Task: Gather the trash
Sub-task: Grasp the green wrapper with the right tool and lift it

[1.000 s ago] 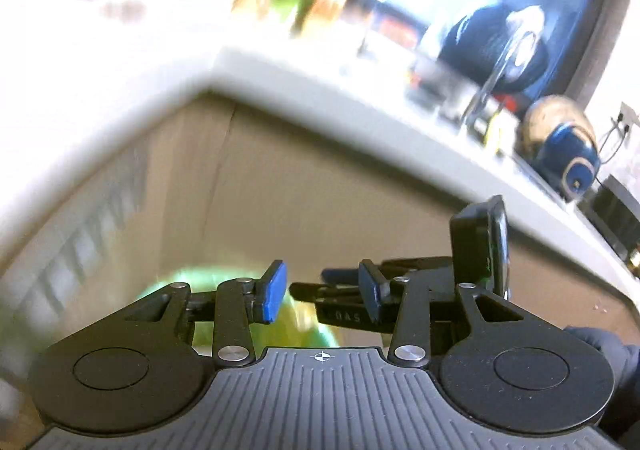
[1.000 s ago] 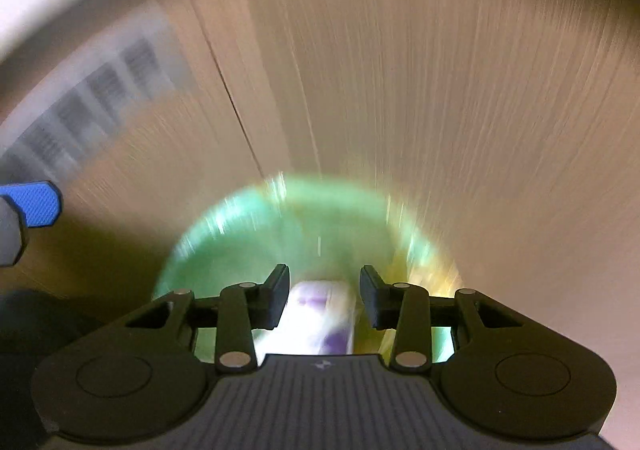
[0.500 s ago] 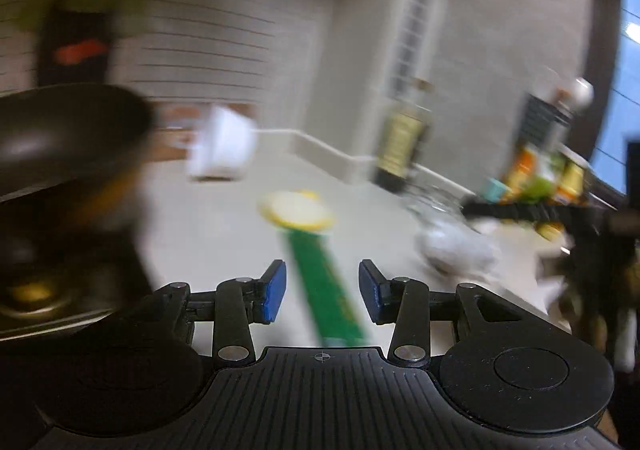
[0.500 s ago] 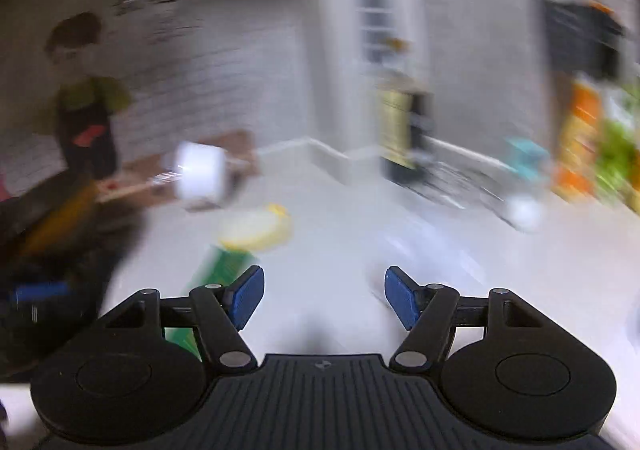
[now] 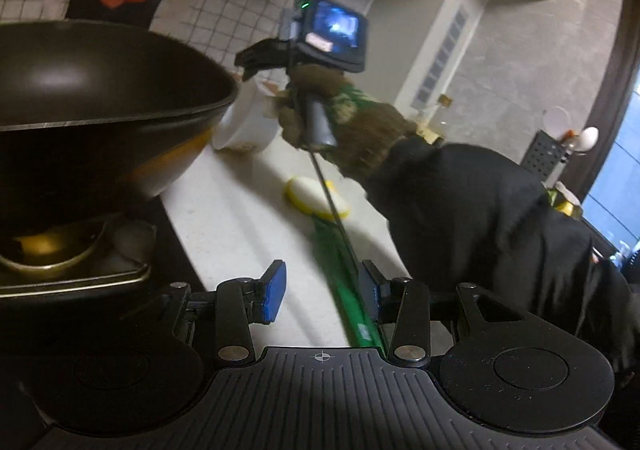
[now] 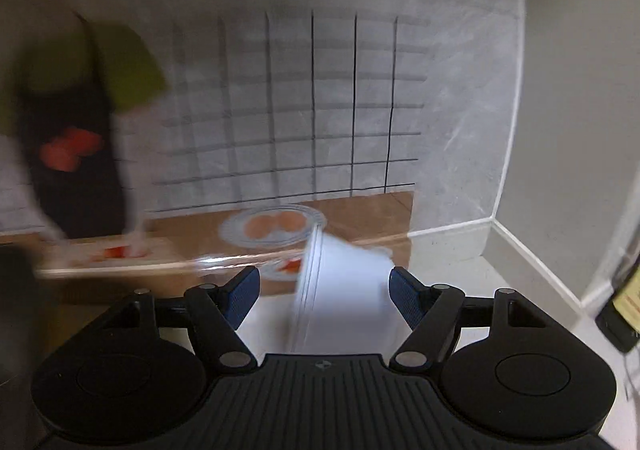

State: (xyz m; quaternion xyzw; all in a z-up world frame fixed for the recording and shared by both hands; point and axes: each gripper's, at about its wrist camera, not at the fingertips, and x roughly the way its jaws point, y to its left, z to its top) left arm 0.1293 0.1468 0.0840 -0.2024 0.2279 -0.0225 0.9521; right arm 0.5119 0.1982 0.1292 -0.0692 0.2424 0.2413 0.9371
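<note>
A white paper cup (image 6: 344, 290) lies on its side on the white counter, between the open fingers of my right gripper (image 6: 324, 292); it also shows in the left wrist view (image 5: 246, 122) beyond the right gripper's body (image 5: 320, 38). A green-handled brush with a yellow-white head (image 5: 316, 198) lies on the counter; its handle (image 5: 352, 290) runs between the fingers of my open left gripper (image 5: 324, 292). Neither gripper holds anything.
A black wok (image 5: 100, 90) on the stove fills the left of the left wrist view, with a metal tray (image 5: 72, 278) below it. A glass plate (image 6: 276, 228) with food and a wooden board (image 6: 120, 262) stand by the tiled wall. Bottles (image 5: 564, 198) stand far right.
Both grippers have swung up from the green bin below the counter to the countertop. The right gripper has opened wider and now straddles the white cup.
</note>
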